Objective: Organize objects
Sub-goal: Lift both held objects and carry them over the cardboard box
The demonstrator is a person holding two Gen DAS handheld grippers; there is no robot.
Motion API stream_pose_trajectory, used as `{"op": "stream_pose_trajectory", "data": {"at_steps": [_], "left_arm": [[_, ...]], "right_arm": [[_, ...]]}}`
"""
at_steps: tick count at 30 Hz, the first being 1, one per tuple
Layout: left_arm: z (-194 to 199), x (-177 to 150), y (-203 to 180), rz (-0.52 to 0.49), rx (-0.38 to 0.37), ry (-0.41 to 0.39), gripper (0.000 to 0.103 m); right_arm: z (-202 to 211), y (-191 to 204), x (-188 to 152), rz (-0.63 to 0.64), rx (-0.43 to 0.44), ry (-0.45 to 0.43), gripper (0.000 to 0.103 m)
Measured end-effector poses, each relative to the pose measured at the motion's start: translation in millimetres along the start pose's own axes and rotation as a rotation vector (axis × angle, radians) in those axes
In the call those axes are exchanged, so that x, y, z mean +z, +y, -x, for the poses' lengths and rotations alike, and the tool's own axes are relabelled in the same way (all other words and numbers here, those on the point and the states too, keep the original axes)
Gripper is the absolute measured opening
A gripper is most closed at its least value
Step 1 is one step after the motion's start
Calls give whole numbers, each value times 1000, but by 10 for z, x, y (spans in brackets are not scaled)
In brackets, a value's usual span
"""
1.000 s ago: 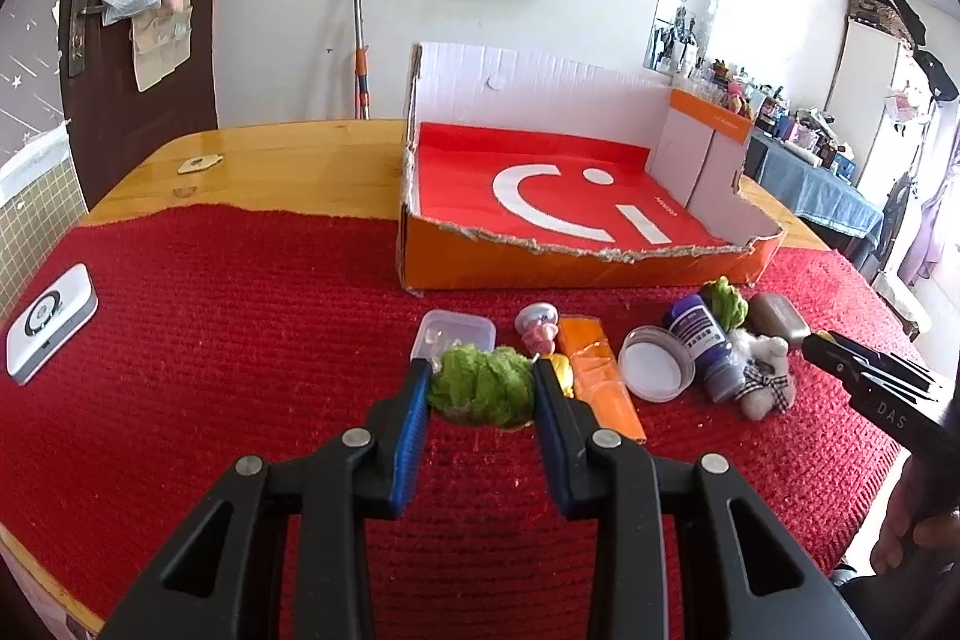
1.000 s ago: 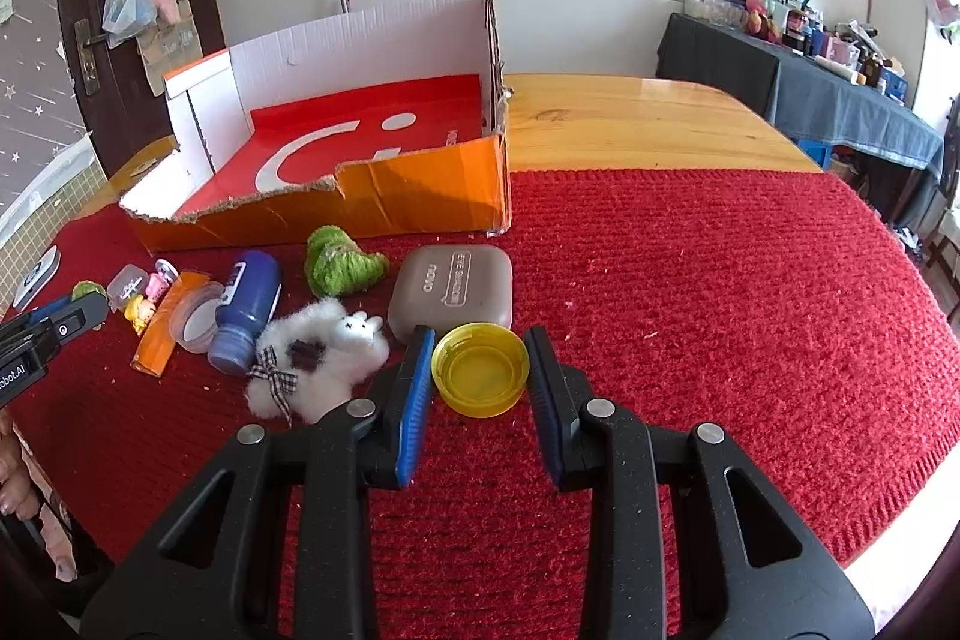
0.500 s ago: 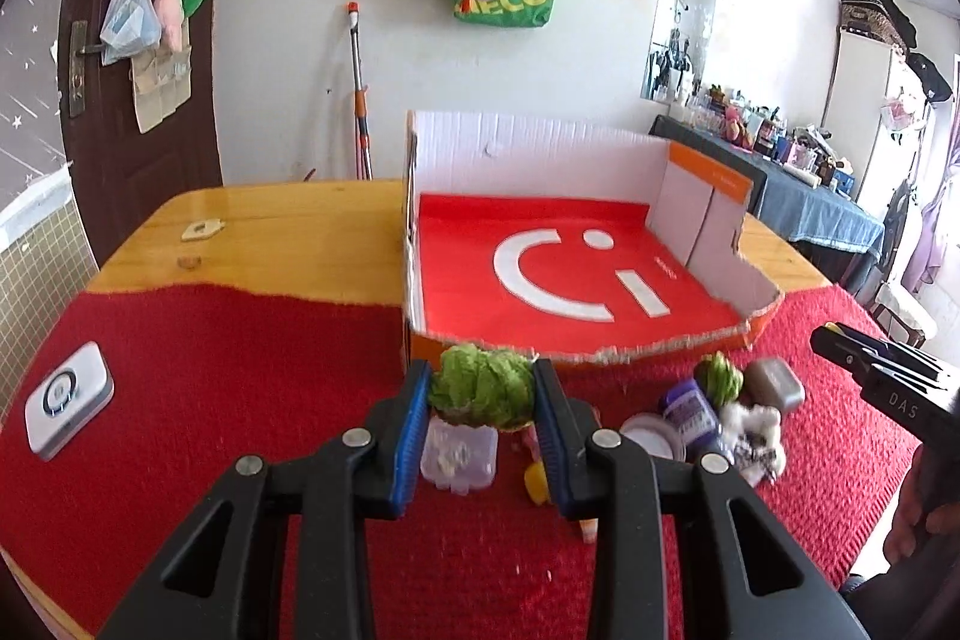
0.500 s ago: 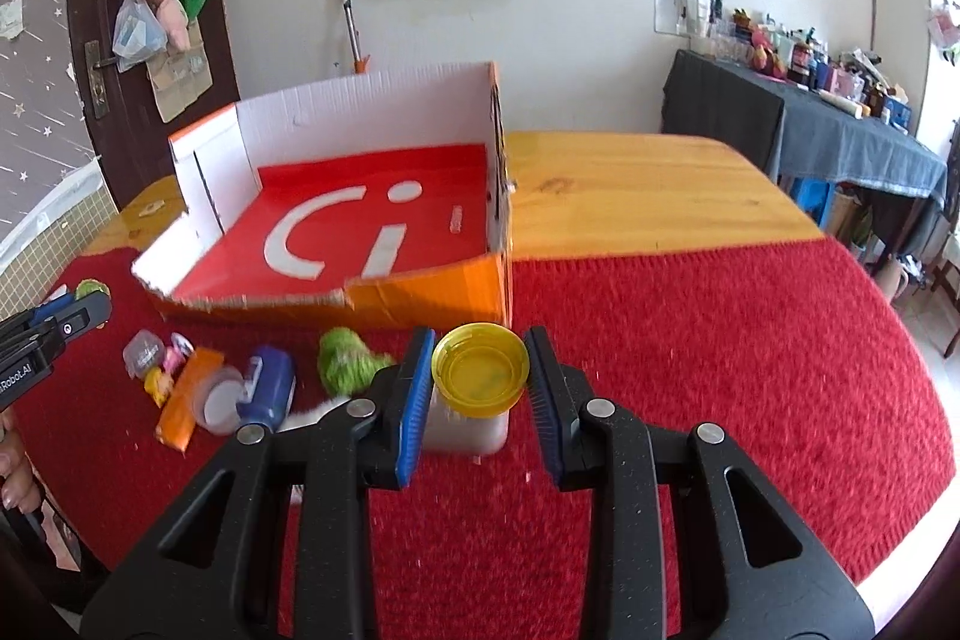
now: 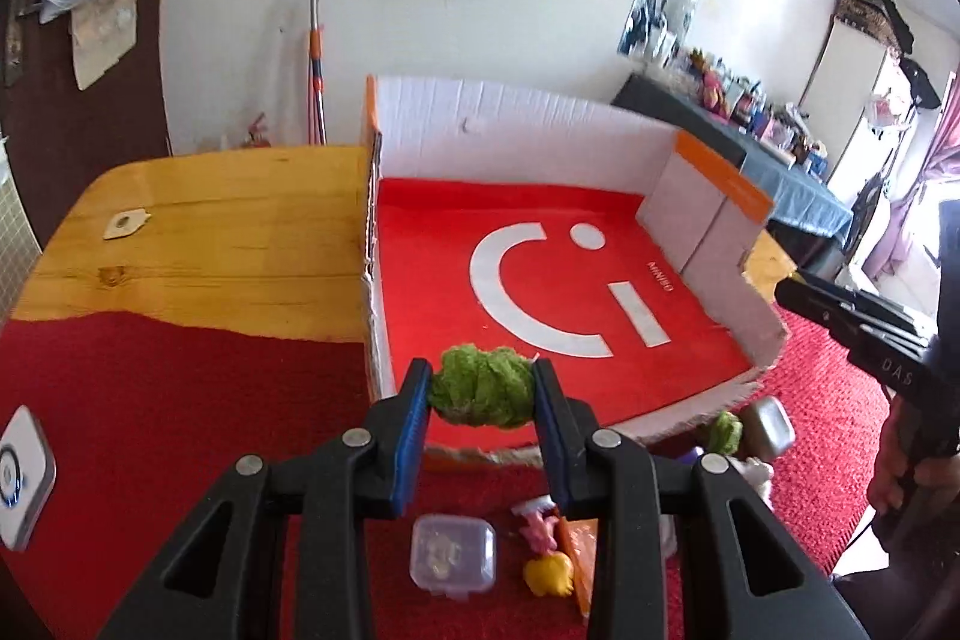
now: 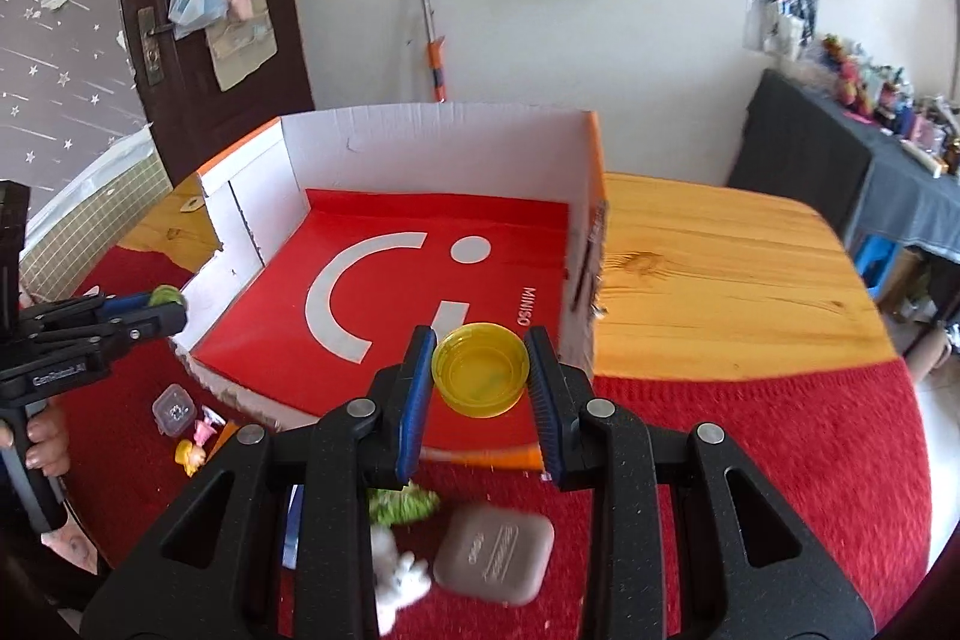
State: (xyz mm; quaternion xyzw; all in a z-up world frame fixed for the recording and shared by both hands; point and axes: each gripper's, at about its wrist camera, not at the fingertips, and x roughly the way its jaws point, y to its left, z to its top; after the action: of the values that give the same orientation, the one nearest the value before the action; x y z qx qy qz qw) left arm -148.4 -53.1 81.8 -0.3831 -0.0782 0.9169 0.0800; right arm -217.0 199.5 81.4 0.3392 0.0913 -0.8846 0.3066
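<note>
Wooden table, near half under red knit cloth. On it, cut-down cardboard box, red floor with white smiley, nothing inside.

Left gripper clamped on fuzzy green yarn ball, held up over box's near-left corner. Right gripper clamped on yellow plastic cup, over box's near-right corner.

Leftovers on cloth in front of box: grey-brown case, white plush toy, second green ball, small clear lidded box, pink and yellow figurines. White gadget off at cloth's left edge.
</note>
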Motion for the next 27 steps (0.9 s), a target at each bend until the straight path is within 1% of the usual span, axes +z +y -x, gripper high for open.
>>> {"op": "stream_pose_trajectory", "data": {"at_steps": [4,8,10,16,20,27], "left_arm": [[-148,116,40,-18,-10,49,35],[-251,197,29,-55,-11,87,35],[-313,221,14,-80,-13,121,35],[-496,224,-54,-159,-9,214,35],[-573,236,-97,-211,1,248,35],[-715,257,-194,-298,-4,336,35]], "right_arm": [[-222,-47,100,12,28,66,29],[-420,-91,117,16,57,151,29],[-500,-82,106,36,58,189,29],[-634,-40,100,98,77,283,29],[-734,-70,89,120,87,354,29],[-833,-42,107,192,81,431,29]]}}
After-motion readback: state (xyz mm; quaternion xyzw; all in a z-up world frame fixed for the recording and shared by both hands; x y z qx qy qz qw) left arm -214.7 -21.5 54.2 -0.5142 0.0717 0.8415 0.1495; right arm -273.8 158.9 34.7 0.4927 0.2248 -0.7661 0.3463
